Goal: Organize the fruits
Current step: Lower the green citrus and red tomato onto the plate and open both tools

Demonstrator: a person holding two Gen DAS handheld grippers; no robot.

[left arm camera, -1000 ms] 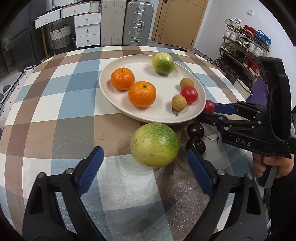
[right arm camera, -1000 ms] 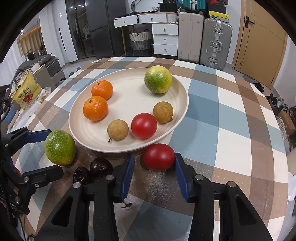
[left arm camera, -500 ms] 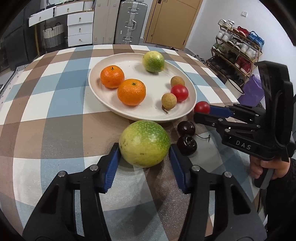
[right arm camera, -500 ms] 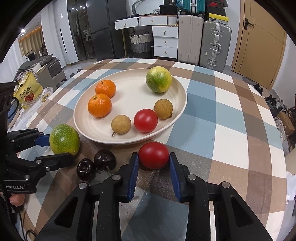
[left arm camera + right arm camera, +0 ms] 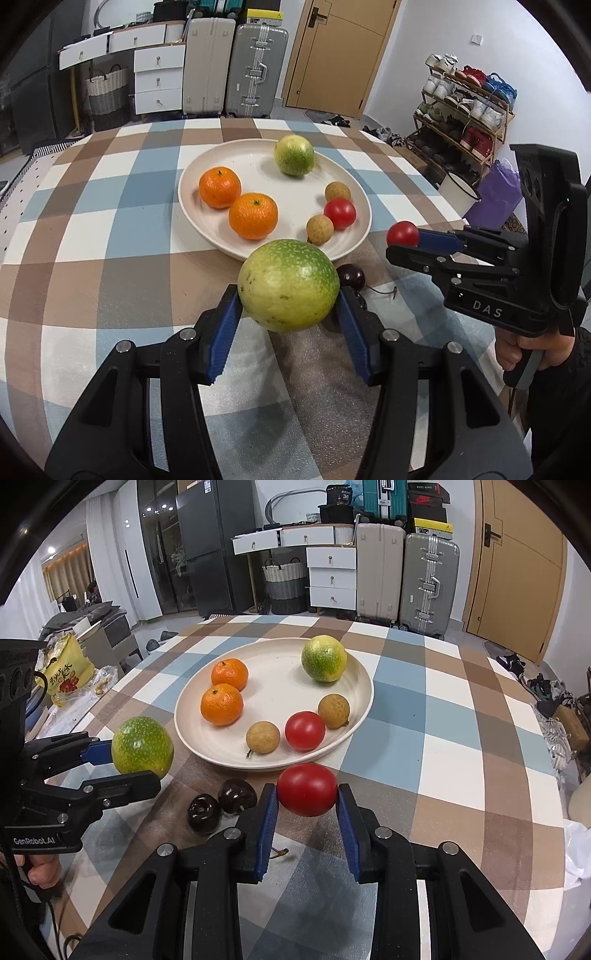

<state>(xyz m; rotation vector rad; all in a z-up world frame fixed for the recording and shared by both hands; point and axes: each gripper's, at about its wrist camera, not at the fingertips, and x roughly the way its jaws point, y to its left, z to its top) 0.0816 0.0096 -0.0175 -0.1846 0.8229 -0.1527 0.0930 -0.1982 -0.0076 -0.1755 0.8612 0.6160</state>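
Fingers [image 5: 231, 321] clamp fruit [image 5: 288, 284] near plate rim [image 5: 236, 251].

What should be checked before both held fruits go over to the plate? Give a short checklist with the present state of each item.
1. Left gripper clamped on green fruit: ok, both pads press its sides.
2. Right gripper clamped on red tomato: ok.
3. Both fruits clear of the tablecloth: ok, shadows lie beneath them.
4. Free room on the plate: ok, its middle is bare.
5. Dark cherries out of the path: cannot tell, they lie between the grippers.
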